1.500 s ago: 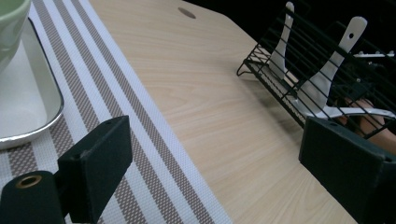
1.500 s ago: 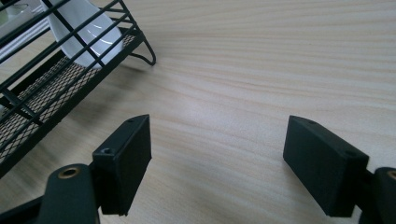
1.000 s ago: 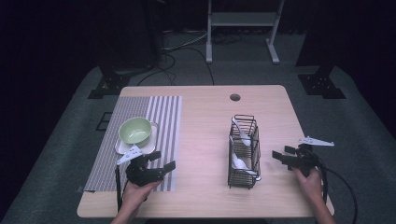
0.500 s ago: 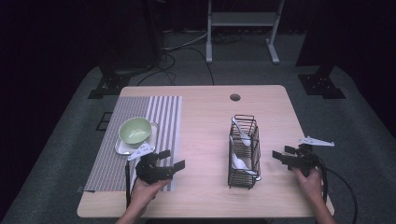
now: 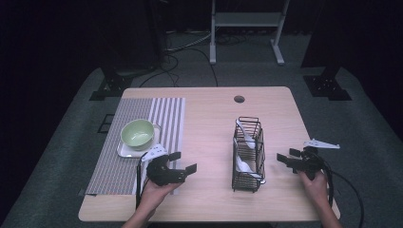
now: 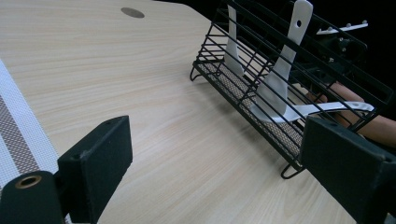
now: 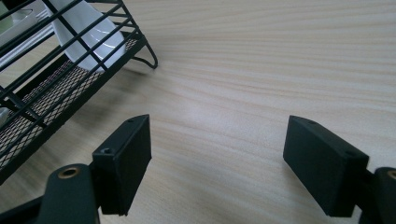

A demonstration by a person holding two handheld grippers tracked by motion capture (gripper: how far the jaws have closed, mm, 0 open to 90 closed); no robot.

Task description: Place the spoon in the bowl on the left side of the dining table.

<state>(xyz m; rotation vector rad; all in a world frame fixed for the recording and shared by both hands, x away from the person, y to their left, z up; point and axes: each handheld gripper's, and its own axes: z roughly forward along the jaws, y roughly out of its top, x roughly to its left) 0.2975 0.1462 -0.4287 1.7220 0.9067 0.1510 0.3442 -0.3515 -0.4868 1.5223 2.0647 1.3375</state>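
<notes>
Two hand-held black tools, bare forearms

The left tool [image 5: 182, 162] is matt black with blocky rectangular jaw pads, a brass-coloured screw eyelet at its jaw arm and a pale plate on top; the right tool [image 5: 284, 157] is likewise black, with small screw holes in its pads, a grey three-cornered plate above and a black cable trailing behind; no sleeves reach the wrists.

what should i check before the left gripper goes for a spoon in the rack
1. Left gripper open and empty: ok, jaws wide apart.
2. Right gripper open and off the wire rack: ok.
3. Bare table between the left gripper and the rack: ok.
4. White spoons reachable: ok, handles lean up past the rack's top rail.
5. Rack steady when a spoon is pulled: cannot tell, nothing holds it.
6. Green bowl on its white plate, out of the path: ok.
</notes>
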